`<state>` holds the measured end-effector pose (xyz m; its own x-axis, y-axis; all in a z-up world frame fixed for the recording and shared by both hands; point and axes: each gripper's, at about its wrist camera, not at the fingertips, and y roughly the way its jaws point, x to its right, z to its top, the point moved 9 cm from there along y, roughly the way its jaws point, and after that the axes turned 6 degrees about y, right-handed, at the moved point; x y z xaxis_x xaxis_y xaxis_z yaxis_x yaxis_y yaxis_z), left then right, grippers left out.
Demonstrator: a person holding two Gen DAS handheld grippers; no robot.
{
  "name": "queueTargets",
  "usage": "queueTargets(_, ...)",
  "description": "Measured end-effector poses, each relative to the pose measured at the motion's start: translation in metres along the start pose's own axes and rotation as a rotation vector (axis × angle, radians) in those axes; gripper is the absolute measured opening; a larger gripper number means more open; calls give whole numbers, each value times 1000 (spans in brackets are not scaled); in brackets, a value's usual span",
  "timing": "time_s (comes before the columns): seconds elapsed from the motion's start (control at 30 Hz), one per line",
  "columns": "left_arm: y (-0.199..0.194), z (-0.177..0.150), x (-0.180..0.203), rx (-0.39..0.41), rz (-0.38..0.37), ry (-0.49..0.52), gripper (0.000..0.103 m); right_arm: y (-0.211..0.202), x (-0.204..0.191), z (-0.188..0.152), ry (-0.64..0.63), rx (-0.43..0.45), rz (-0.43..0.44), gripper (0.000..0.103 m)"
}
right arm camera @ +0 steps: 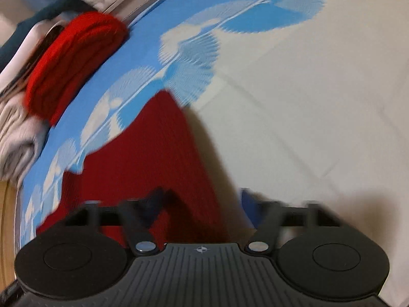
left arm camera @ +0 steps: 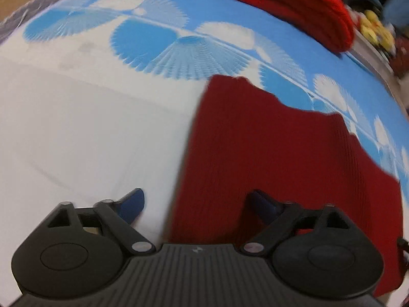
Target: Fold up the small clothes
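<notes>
Spread beneath everything, a bed sheet (left arm camera: 76,128) in white and blue with fan prints is being viewed from both wrists. A dark red ribbed knit garment (left arm camera: 268,158) is lying flat on it, looking soft, light and limp; its near edge is judged the best place to be pinched. The left tongs (left arm camera: 196,204) are being held open over that edge, and the right tongs (right arm camera: 202,204), blurred, are being shown apart too, nothing pressed. A bright red folded knit (right arm camera: 74,61) and a grey pile (right arm camera: 15,138) are lying well apart, obstructing nothing.

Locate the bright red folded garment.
The bright red folded garment lies at the sheet's far edge, top right in the left wrist view, beyond the dark red knit.
</notes>
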<state>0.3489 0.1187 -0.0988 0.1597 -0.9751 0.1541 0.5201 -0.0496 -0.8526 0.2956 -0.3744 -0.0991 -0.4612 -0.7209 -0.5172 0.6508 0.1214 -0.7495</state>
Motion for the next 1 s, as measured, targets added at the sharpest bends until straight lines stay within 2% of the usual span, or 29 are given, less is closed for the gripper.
queueTargets(0.03, -6, 3, 2, 41, -12, 7, 11, -6, -5, 2, -39, 44, -20, 13)
queueTargets(0.1, -14, 4, -5, 66, -8, -42, 14, -22, -14, 7, -73, 119, -24, 12)
queueTargets(0.13, -15, 2, -11, 61, -8, -57, 14, -25, -13, 8, -55, 123, -38, 12)
queueTargets(0.23, 0, -9, -23, -15, 10, -76, 14, -8, 9, 5, 16, 53, -92, 12)
queueTargets(0.33, 0, -9, -20, -15, 25, -46, 14, 11, 13, 1, -12, 10, -102, 14)
queueTargets(0.37, -1, -8, -19, -8, 27, -35, 16, 13, 11, 2, -19, 12, -101, 20)
queueTargets(0.4, 0, -7, -19, 0, 29, -31, 19, 9, 8, 4, -30, 37, -104, 21)
queueTargets(0.43, -2, -5, -19, 11, 38, -37, 23, 5, 5, 8, -47, 72, -109, 33)
queueTargets(0.47, -6, -4, -19, 23, 42, -48, 33, -1, 2, 13, -54, 107, -114, 47)
queueTargets(0.5, -11, 1, -17, 46, 40, -49, 39, -8, -5, 18, -56, 146, -93, 52)
queueTargets(0.53, -18, 7, -14, 82, 34, -31, 55, -14, -12, 22, -60, 171, -50, 54)
queueTargets(0.57, -21, 11, -12, 107, 56, -7, 66, -15, -17, 24, -74, 183, -26, 53)
queueTargets(0.63, -10, 13, -11, 83, 149, 51, 66, 1, -15, 20, -118, 140, -97, 52)
queueTargets(0.7, 8, 7, -14, 11, 188, 53, 67, 27, 1, 7, -121, 61, -174, 52)
queueTargets(0.8, 4, 8, -16, 28, 224, 41, 75, 28, -1, 12, -143, 102, -187, 54)
queueTargets(0.87, -8, 7, -12, 59, 251, 82, 90, 9, -9, 17, -128, 160, -153, 54)
queueTargets(0.93, -26, 0, -3, 80, 239, 118, 94, -19, -20, 17, -137, 219, -82, 56)
queueTargets(1.0, -49, -11, 9, 103, 203, 145, 95, -45, -33, 10, -142, 255, -7, 65)
